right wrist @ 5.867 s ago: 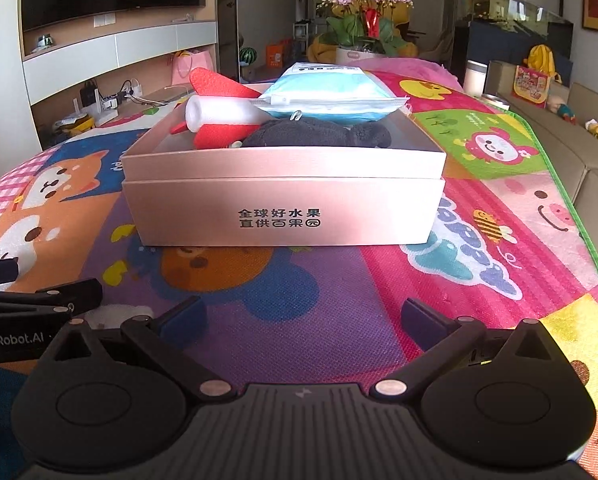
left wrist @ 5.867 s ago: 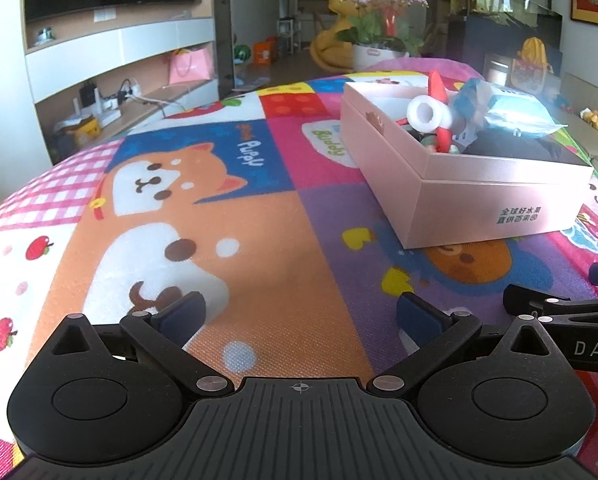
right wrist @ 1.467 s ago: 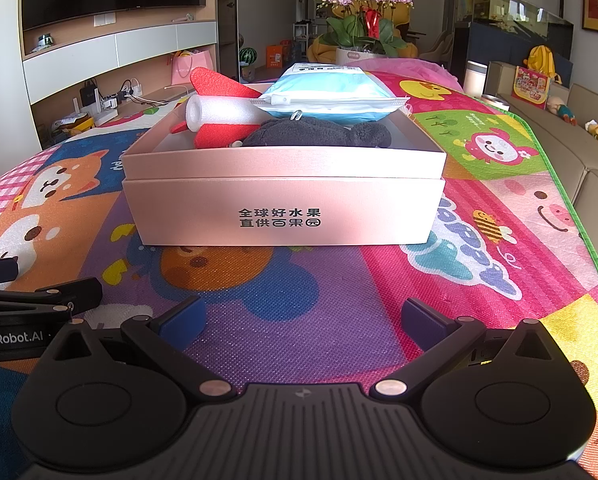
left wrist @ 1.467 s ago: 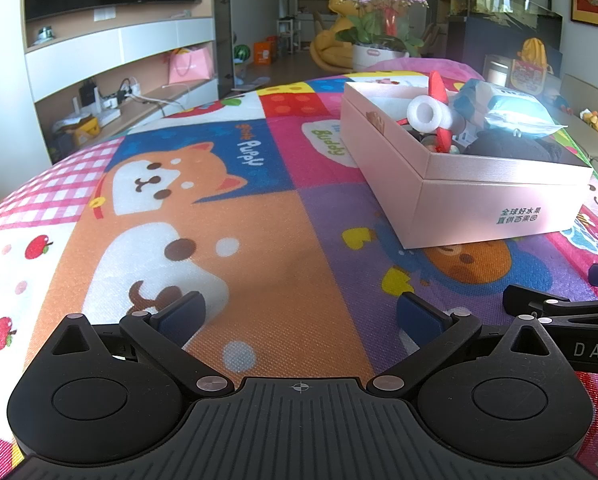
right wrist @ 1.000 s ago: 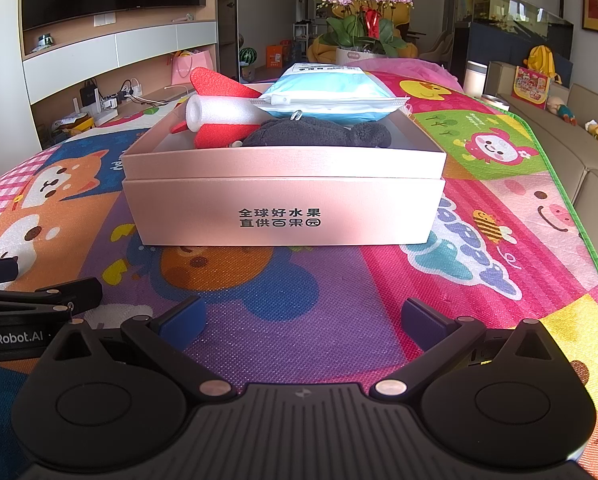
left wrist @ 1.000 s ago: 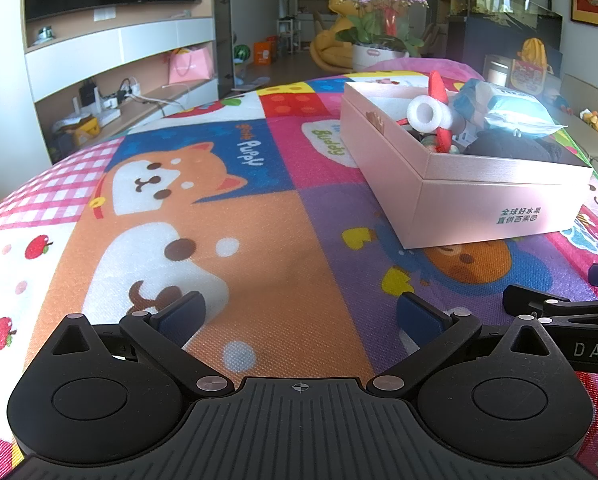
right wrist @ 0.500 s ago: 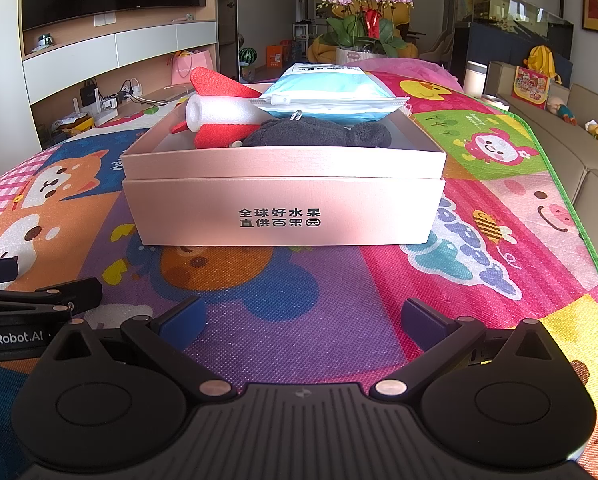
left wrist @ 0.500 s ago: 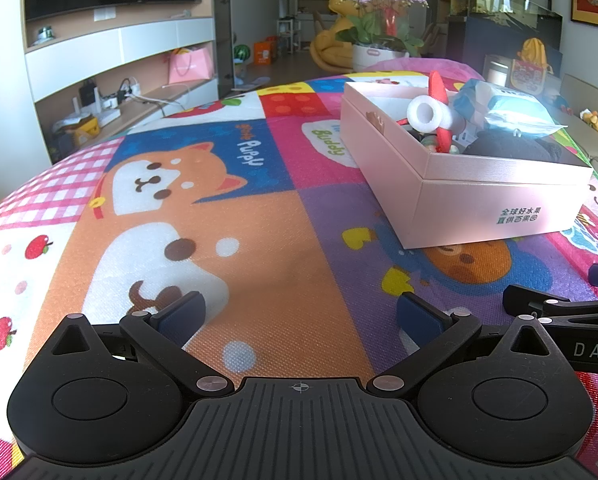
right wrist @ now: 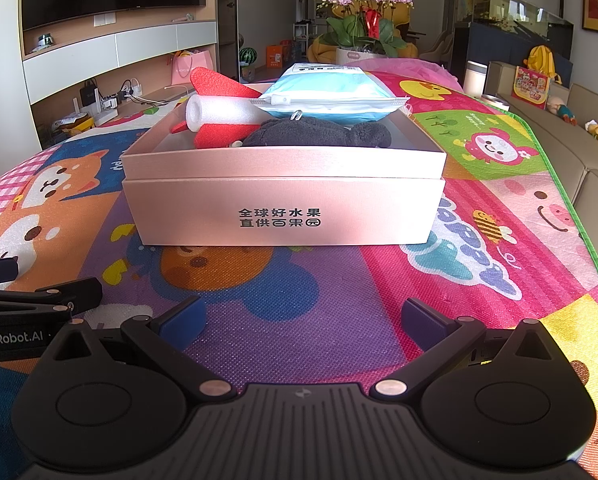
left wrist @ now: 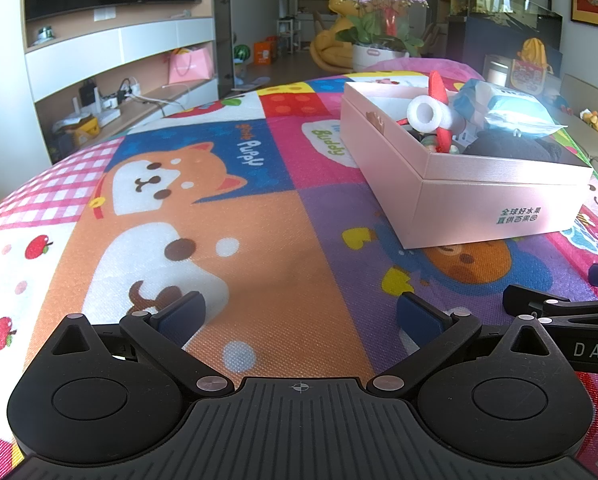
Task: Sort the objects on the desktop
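while both the left hand-held gripper (left wrist: pixel 299 314) and right hand-held gripper (right wrist: pixel 302 316) rest released and empty, the pink box (right wrist: pixel 283 196) near the tabletop's (left wrist: pixel 259 248) far right corner looks overfilled; nudging it could spill the wipes pack (right wrist: pixel 331 90).

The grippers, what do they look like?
Both are black plastic. The left gripper and right gripper each have two round discs, silver pins, a ribbed middle and dark blue pads. White letters run along their sides. No hands or sleeves show.

Open pink box (right wrist: pixel 283 204) on mat, holding foam rocket (right wrist: pixel 219 114), blue wipes pack (right wrist: pixel 331 90), dark plush (right wrist: pixel 319 134)
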`<state>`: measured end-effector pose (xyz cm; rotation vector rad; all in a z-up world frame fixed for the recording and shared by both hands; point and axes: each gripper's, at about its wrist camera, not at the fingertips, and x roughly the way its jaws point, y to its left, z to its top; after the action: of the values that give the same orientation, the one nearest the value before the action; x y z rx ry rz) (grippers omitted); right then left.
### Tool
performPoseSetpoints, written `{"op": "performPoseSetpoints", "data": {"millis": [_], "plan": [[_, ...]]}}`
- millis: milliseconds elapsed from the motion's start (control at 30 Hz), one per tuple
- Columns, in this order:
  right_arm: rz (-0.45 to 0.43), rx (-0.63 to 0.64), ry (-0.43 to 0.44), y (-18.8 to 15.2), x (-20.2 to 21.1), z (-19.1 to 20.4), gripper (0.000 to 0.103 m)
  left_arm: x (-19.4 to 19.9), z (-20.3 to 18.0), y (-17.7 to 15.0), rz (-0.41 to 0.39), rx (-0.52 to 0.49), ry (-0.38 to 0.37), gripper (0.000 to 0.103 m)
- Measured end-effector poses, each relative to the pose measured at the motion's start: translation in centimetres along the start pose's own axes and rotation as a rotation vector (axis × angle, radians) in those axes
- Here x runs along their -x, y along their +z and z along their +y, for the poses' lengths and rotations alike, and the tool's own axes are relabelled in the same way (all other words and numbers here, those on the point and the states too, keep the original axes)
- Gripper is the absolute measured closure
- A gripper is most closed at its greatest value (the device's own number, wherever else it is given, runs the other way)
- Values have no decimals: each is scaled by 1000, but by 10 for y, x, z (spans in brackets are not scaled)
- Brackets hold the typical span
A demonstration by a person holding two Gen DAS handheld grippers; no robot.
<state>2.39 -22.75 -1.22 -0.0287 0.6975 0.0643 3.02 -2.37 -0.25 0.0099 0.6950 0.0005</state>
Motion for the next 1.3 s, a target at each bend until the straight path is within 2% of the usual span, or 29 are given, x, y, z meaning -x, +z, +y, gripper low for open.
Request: {"op": "performPoseSetpoints", "data": {"millis": [533,767,867,1033,1300], "plan": [[0,0,0,1,0,0,0,0,-1,0,0,-3,2,0],[0,0,0,0,0,0,0,3,3,3,32,-5,-38,0],[0,0,0,1,0,0,0,5,-1,2,50,-29,-21,0],[0,0,0,1,0,0,0,11,-1,-3,55,2,-2,0],[0,0,0,0,0,0,0,10,2,-2,48,22,-10,0]]}}
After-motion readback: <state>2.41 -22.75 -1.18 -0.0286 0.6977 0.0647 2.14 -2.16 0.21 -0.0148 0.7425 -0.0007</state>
